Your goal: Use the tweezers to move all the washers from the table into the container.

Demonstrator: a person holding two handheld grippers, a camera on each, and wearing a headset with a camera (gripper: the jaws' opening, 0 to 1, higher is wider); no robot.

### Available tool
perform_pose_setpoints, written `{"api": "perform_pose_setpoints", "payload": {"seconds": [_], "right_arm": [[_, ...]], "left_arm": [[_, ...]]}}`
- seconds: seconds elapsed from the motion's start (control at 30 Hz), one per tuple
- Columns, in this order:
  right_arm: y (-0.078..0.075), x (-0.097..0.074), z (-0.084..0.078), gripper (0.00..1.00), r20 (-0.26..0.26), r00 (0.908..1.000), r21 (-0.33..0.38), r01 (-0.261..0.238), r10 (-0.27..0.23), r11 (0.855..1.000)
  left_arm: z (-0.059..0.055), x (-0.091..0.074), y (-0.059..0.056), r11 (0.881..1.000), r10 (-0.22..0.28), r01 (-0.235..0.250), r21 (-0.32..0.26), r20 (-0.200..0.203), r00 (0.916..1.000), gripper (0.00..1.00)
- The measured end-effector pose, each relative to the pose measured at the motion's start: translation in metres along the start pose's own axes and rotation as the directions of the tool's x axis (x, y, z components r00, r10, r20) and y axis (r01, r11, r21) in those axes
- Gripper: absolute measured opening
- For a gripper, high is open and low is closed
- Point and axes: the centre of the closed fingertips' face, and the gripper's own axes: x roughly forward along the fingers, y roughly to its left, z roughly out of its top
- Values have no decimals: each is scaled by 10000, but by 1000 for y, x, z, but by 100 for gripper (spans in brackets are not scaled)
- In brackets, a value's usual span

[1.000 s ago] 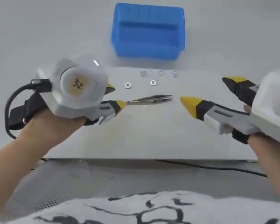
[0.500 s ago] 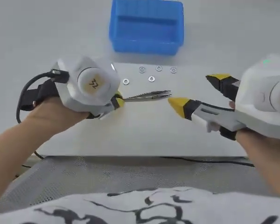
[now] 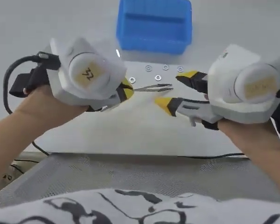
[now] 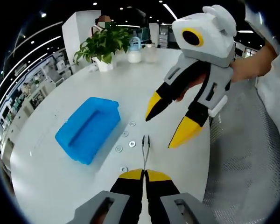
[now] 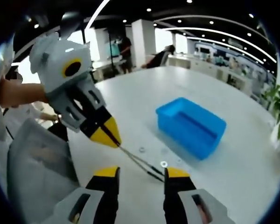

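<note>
**benchnewb:** Why is the left gripper [image 3: 126, 90] holding those thin silvery metal tweezers [image 3: 154, 87] by the back end? Looks awkward lol

**washerwrangler:** imo that's the whole point. Its yellow-tipped jaws are pinched tight on the joined end, so the two prongs stick out free, aimed across at the right gripper [image 3: 176, 88]. That one has its jaws spread wide, one on either side of the prong tips. My guess is it's lining up to grab the prongs, because you can't squeeze tweezers from the back end.

**benchnewb:** Are the prongs touching the right jaws?

**washerwrangler:** Can't tell tbh. In the right gripper view they run right up toward one jaw, but whether there's contact, no idea.

**benchnewb:** And the washers?

**washerwrangler:** There are five small flat metal ring washers [image 3: 157, 77] lying loose on the white table surface [image 3: 130, 126]. They're well in from its near edge and just in front of the blue rectangular plastic container [image 3: 151, 42], which sits further in. The container looks empty in the left gripper view. The washers are just past the tweezers on the container side, and one sits right beside the left gripper's jaws. The prongs aren't on any washer, so I'd say none of them has been moved yet.
</note>
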Motion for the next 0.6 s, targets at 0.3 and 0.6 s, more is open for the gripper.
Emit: {"api": "perform_pose_setpoints", "payload": {"seconds": [0.3, 0.6], "right_arm": [[9, 22, 11, 17, -118, 9970, -820, -774, 767, 9936], [15, 39, 29, 9, 216, 9888, -816, -1457, 1479, 9860]], "left_arm": [[33, -19, 8, 9997, 51, -70, 222, 828, 9966, 0], [43, -27, 11, 9977, 77, -136, 667, 879, 9961, 0]]}}
